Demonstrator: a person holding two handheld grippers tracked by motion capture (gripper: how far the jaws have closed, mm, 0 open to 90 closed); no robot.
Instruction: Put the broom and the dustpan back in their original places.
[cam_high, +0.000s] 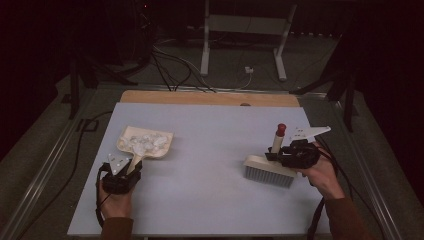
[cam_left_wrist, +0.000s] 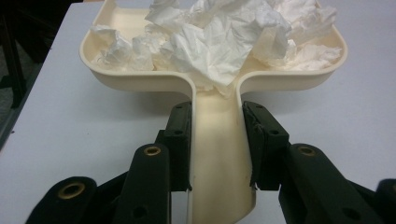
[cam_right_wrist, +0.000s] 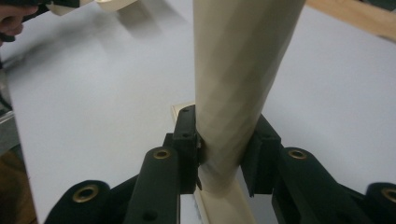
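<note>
A cream dustpan (cam_high: 146, 142) (cam_left_wrist: 140, 79) lies on the left of the table, its tray holding crumpled white paper (cam_high: 145, 140) (cam_left_wrist: 219, 37). My left gripper (cam_high: 131, 167) (cam_left_wrist: 217, 135) is shut on the dustpan's handle (cam_left_wrist: 217, 154), both pads pressing its sides. On the right, a cream hand brush (cam_high: 270, 170) with grey bristles and a red-tipped handle (cam_high: 279, 136) (cam_right_wrist: 238, 70) stands on the table. My right gripper (cam_high: 276, 155) (cam_right_wrist: 222, 154) is shut on that handle near its base, held by a hand.
The pale grey table top (cam_high: 210, 165) has a wooden strip (cam_high: 210, 97) along its far edge. Beyond it are cables and a white metal stand (cam_high: 245, 30) on the dark floor. Open surface lies between the dustpan and the brush.
</note>
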